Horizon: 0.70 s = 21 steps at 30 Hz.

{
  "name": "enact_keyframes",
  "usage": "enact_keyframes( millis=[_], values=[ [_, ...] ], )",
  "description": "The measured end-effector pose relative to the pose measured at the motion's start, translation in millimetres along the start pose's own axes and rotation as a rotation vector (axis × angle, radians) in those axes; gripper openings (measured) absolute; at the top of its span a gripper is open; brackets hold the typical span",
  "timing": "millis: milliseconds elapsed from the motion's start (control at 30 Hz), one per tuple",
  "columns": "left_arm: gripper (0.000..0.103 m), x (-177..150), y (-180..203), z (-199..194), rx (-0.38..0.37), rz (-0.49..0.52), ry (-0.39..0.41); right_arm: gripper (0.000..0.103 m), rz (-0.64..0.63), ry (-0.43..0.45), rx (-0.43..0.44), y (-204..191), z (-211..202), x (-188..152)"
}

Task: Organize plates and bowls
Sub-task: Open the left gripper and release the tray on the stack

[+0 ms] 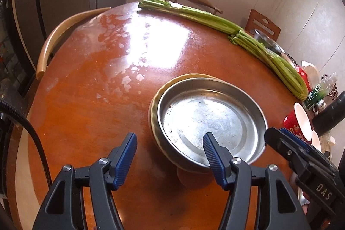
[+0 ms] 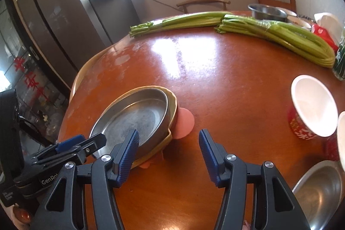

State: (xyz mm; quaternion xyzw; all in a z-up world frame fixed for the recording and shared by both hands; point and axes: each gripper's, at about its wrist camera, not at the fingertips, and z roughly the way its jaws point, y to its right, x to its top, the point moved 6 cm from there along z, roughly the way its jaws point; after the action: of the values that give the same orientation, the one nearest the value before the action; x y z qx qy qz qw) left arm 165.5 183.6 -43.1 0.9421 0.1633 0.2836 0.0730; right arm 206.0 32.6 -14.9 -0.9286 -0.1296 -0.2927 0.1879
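A steel plate lies stacked in a cream scalloped plate, over a pink plate on the round wooden table. My left gripper is open, just before the stack's near rim, one finger over the steel plate. My right gripper is open beside the stack, its left finger over the steel rim. A red bowl with white inside stands right. A steel bowl is at lower right.
Two celery bunches lie along the far table edge. A steel bowl, a red packet and a green bottle crowd the far right. Chairs ring the table; a fridge stands left.
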Motion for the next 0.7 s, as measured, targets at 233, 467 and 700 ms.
enact_keyframes(
  millis=[233,467,700],
  values=[
    [0.064,6.1,8.0,24.1,-0.043,0.008,-0.033,0.059,-0.019,-0.025,0.009,-1.5,11.3,-3.8],
    [0.063,25.2,22.3,41.1,-0.045,0.058,-0.034,0.059,0.004,-0.028,-0.019,9.9,20.3,-0.5],
    [0.063,41.6,50.2,60.6,-0.047,0.132,-0.036,0.059,0.035,-0.029,-0.087,33.0,26.0,4.8]
  ],
)
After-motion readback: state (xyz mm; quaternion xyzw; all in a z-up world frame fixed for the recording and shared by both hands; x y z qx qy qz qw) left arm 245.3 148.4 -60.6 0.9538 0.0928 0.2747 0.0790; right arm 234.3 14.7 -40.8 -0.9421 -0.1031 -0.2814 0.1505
